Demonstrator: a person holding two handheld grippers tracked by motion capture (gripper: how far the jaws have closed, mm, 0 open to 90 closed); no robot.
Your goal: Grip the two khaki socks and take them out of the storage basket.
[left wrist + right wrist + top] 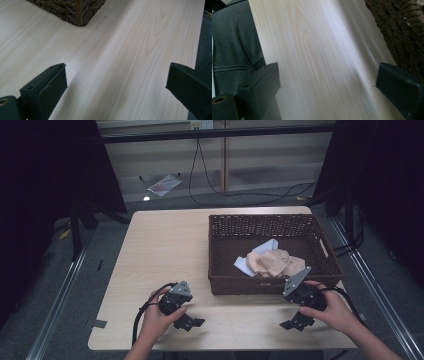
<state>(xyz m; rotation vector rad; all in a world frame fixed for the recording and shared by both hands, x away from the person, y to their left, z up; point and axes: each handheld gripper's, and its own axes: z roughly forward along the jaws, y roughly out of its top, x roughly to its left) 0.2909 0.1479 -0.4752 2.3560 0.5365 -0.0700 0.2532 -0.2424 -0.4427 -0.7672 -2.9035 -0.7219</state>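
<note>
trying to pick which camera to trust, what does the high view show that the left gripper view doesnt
High view alone: the cloths piled inside the basket, the right hand-held gripper and both hands at the near edge, plus the floor and cables beyond the table.

Left gripper view alone: the left hand-held gripper close up, its two black jaws standing wide apart with bare wood between them.

Both: the pale wooden table and the woven basket, of which the left gripper view catches a corner.
</note>
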